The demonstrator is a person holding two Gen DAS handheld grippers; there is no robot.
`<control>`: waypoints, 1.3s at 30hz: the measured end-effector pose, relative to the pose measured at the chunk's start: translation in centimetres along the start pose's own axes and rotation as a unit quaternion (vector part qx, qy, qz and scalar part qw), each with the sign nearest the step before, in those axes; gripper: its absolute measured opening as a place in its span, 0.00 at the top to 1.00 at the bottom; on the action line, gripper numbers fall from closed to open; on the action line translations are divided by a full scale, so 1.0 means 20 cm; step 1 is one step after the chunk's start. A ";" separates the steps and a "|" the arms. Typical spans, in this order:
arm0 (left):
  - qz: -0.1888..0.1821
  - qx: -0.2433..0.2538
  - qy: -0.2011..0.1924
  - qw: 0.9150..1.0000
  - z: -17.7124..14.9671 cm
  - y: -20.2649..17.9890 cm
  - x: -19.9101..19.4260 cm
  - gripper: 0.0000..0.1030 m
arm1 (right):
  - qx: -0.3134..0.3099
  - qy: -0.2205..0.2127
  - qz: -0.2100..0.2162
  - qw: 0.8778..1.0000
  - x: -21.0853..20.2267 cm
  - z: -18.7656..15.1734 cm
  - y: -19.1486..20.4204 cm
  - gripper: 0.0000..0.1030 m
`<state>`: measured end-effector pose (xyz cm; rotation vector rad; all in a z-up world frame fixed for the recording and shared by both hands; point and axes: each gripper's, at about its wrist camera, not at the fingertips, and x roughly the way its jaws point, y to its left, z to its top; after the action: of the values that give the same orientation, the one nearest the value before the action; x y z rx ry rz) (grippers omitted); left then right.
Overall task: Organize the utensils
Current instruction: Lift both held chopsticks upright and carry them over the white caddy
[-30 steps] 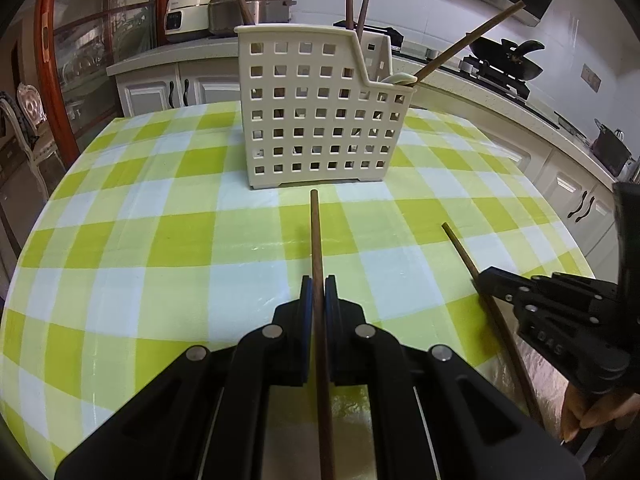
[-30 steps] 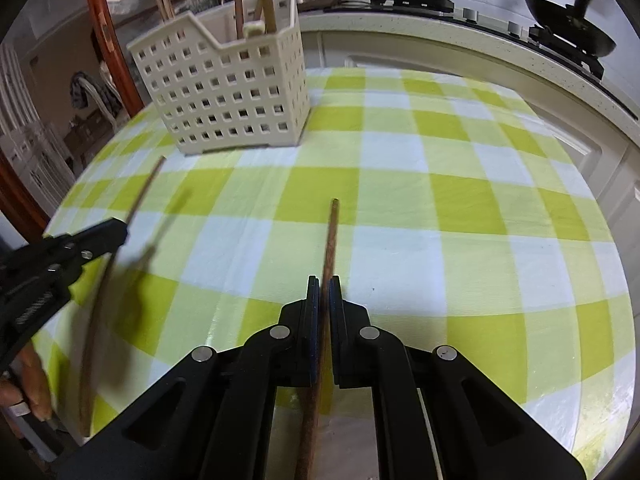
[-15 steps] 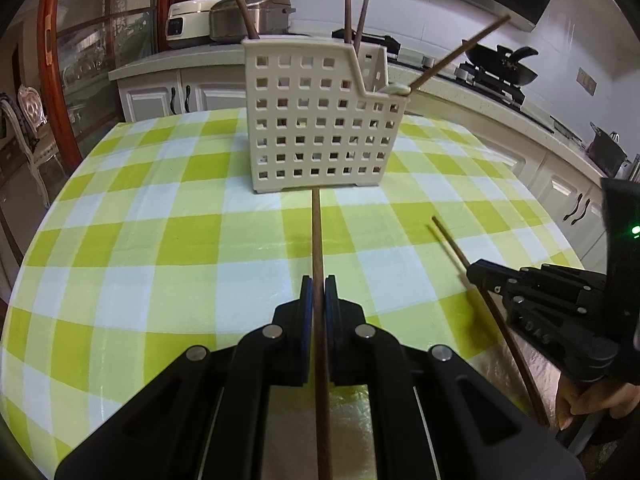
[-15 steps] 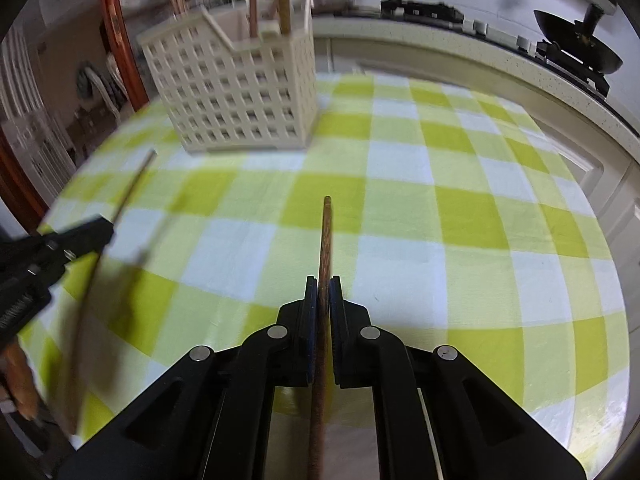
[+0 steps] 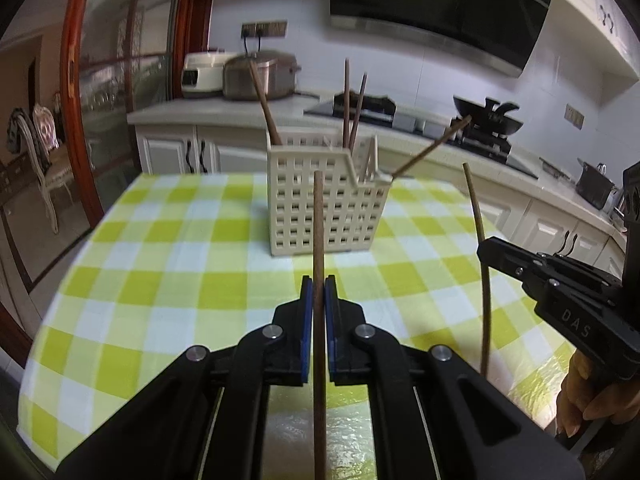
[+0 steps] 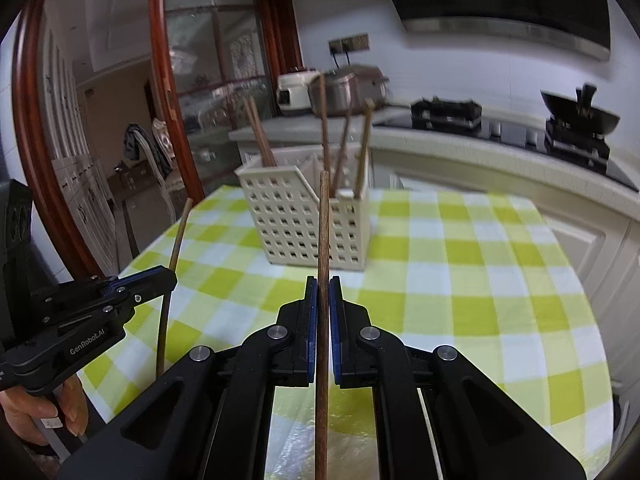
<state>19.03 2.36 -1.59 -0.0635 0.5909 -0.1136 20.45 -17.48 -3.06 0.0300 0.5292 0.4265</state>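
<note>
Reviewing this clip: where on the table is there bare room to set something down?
Bare checked cloth lies all around the utensil basket: to its right toward the counter, and in front of it. The only crowding is inside the basket, with chopsticks standing in it.

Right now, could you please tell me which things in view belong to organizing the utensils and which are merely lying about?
Part of the job:
- left gripper, shut on a brown wooden chopstick
- right gripper, shut on another brown chopstick
- cream perforated plastic caddy holding chopsticks

Lying about:
- silver rice cooker
- black wok
- green checked tablecloth
</note>
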 end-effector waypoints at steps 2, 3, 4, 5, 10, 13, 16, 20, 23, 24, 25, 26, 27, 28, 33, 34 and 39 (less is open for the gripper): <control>0.004 0.005 -0.013 1.000 0.01 -0.01 -0.05 0.94 | -0.006 -0.010 0.000 1.000 -0.04 0.00 0.02 0.93; 0.005 0.007 -0.017 1.000 0.01 -0.01 -0.07 0.94 | -0.009 -0.013 0.000 1.000 -0.06 0.00 0.03 0.93; 0.006 0.008 -0.021 1.000 0.01 -0.02 -0.09 0.94 | -0.011 -0.017 0.000 1.000 -0.08 0.01 0.05 0.93; 0.006 0.009 -0.024 1.000 0.00 -0.02 -0.11 0.94 | -0.013 -0.019 0.000 1.000 -0.09 0.01 0.05 0.93; 0.006 0.016 -0.040 0.999 -0.01 -0.04 -0.21 0.94 | -0.022 -0.029 0.002 0.999 -0.16 0.00 0.09 0.93; 0.006 0.019 -0.050 0.999 -0.02 -0.05 -0.25 0.94 | -0.026 -0.033 0.002 0.999 -0.18 0.00 0.11 0.93; 0.006 0.021 -0.056 0.998 -0.02 -0.05 -0.29 0.94 | -0.029 -0.036 0.004 0.999 -0.21 -0.01 0.12 0.93; 0.008 0.026 -0.064 0.998 -0.02 -0.06 -0.33 0.94 | -0.033 -0.046 0.007 0.998 -0.26 -0.01 0.15 0.93; 0.008 0.028 -0.068 0.997 -0.02 -0.07 -0.35 0.94 | -0.037 -0.053 0.007 0.998 -0.29 -0.02 0.17 0.93; 0.009 0.029 -0.070 0.997 -0.03 -0.07 -0.36 0.94 | -0.037 -0.054 0.008 0.998 -0.29 -0.02 0.17 0.93; 0.008 0.029 -0.072 0.997 -0.03 -0.07 -0.36 0.94 | -0.038 -0.055 0.008 0.998 -0.30 -0.02 0.17 0.93; 0.008 0.030 -0.073 0.997 -0.03 -0.08 -0.37 0.94 | -0.038 -0.056 0.008 0.998 -0.31 -0.02 0.17 0.93; 0.009 0.032 -0.076 0.997 -0.02 -0.08 -0.37 0.94 | -0.038 -0.058 0.008 0.998 -0.31 -0.02 0.17 0.93; 0.011 0.034 -0.080 0.996 -0.02 -0.09 -0.38 0.94 | -0.038 -0.058 0.009 0.998 -0.31 -0.02 0.17 0.93; 0.011 0.040 -0.082 0.996 -0.03 -0.10 -0.39 0.94 | -0.039 -0.063 0.009 0.997 -0.33 -0.02 0.18 0.93; 0.012 0.040 -0.083 0.996 -0.03 -0.10 -0.38 0.94 | -0.038 -0.063 0.009 0.997 -0.33 -0.02 0.17 0.93; 0.011 0.040 -0.084 0.996 -0.03 -0.09 -0.38 0.94 | -0.033 -0.064 0.010 0.997 -0.32 -0.02 0.17 0.93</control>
<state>12.32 1.44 2.34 0.0112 0.4181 -0.1089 13.91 -16.93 0.27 -0.0007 0.3883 0.4580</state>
